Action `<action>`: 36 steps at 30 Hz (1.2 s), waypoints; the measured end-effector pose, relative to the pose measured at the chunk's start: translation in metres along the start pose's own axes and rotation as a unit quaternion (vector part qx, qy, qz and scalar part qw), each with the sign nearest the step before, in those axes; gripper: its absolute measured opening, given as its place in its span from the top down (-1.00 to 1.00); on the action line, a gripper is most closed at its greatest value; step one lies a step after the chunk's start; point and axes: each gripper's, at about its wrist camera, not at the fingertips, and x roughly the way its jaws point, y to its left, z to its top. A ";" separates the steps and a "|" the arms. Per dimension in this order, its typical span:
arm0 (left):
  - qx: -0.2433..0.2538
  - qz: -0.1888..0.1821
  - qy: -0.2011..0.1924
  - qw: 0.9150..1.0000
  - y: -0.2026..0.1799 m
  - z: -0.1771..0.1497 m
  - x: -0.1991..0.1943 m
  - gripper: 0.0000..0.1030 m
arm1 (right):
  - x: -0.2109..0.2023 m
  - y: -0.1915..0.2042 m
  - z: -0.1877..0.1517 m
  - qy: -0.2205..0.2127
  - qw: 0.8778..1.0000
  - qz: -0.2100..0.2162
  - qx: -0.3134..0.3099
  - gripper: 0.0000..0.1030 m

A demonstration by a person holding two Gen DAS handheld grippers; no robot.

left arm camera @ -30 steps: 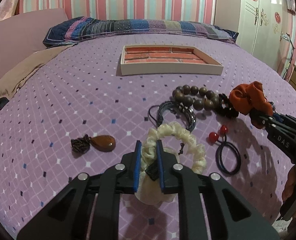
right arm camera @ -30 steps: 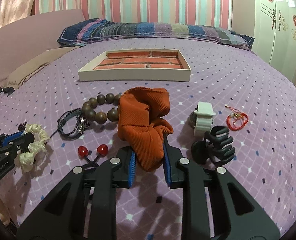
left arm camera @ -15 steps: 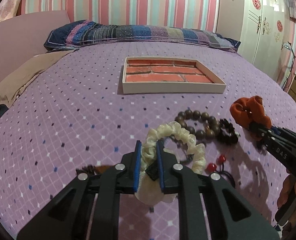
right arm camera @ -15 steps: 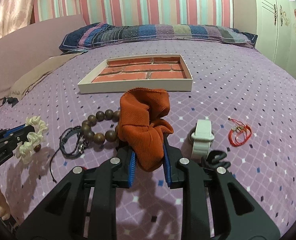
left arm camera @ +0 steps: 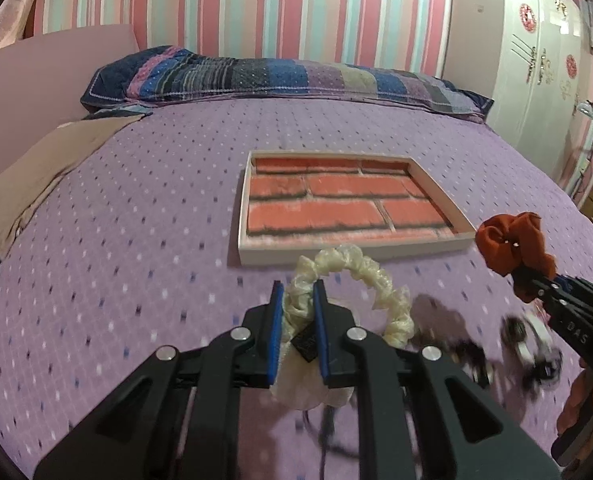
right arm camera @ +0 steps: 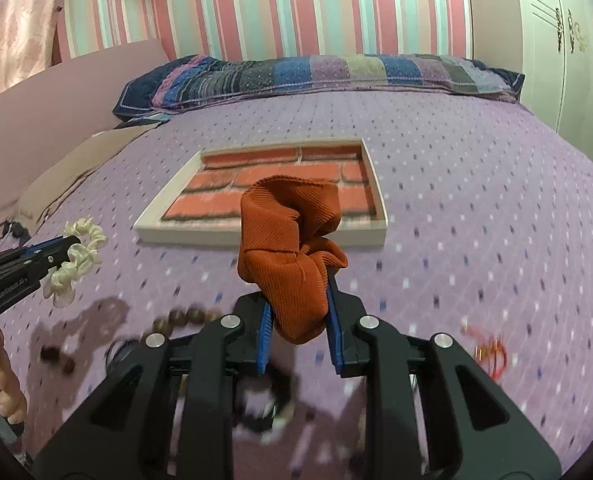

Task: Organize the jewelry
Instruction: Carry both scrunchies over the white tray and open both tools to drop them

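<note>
My left gripper (left arm camera: 298, 300) is shut on a cream scrunchie (left arm camera: 352, 280) and holds it above the purple bedspread, just short of a shallow white tray (left arm camera: 352, 254) with a brick-pattern floor. My right gripper (right arm camera: 298, 292) is shut on an orange scrunchie (right arm camera: 292, 248), also held in the air near the tray (right arm camera: 256, 236). The orange scrunchie (left arm camera: 512, 244) shows at the right of the left wrist view, the cream scrunchie (right arm camera: 76, 260) at the left of the right wrist view. Other jewelry lies blurred below the grippers.
Brown wooden beads (right arm camera: 184, 316) and a red cord bracelet (right arm camera: 488, 350) lie on the bed (right arm camera: 476, 200) under the grippers. A striped pillow (left arm camera: 280, 76) lies at the head of the bed. A beige cloth (left arm camera: 36, 172) lies at left. A white wardrobe (left arm camera: 536, 60) stands at right.
Both grippers have risen and moved forward toward the tray, each carrying its scrunchie. The loose jewelry has dropped to the bottom of both views.
</note>
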 end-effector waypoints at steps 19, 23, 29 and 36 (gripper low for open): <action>-0.009 0.049 0.082 0.995 0.010 0.136 0.206 0.70 | 0.207 -0.026 0.139 0.070 0.996 -0.053 -0.032 0.55; -0.011 0.053 0.108 0.993 0.012 0.141 0.243 0.70 | 0.241 -0.036 0.151 0.097 0.994 -0.055 -0.021 0.55; -0.014 0.055 0.145 0.988 0.018 0.141 0.277 0.70 | 0.272 -0.039 0.158 0.131 0.989 -0.061 -0.025 0.55; -0.015 0.066 0.167 0.984 0.020 0.144 0.289 0.64 | 0.290 -0.036 0.157 0.154 0.985 -0.070 -0.034 0.52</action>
